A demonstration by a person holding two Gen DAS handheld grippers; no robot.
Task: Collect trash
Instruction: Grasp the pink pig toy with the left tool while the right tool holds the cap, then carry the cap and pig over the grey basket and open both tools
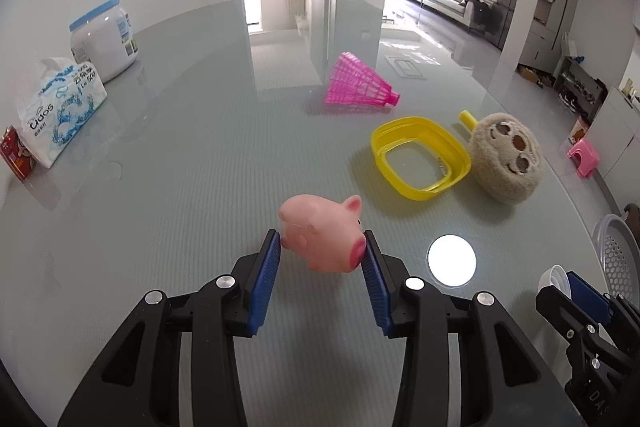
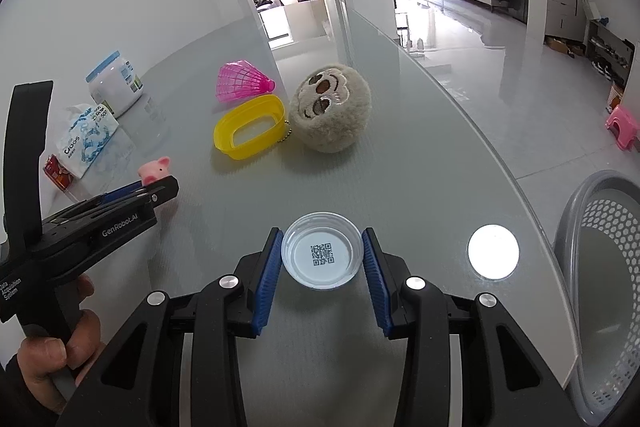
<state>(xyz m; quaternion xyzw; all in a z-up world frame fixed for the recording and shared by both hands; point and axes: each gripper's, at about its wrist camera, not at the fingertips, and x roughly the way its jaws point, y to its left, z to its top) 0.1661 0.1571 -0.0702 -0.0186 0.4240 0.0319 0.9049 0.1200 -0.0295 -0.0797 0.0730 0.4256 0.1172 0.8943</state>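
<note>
Pig toy (image 1: pixel 323 238) clamped in L gripper (image 1: pixel 323 251); R gripper (image 2: pixel 322 254) clamps plastic lid (image 2: pixel 322 255).

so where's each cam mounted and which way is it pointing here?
Left wrist: on the left hand-held gripper, facing forward over the table; its fingers pinch a pink pig; the right hand-held gripper shows at lower right.
Right wrist: on the right hand-held gripper, fingers pinching a white lid; the left hand shows.
Shared: yellow frame, plush ball, pink shuttlecock, grey basket.
</note>
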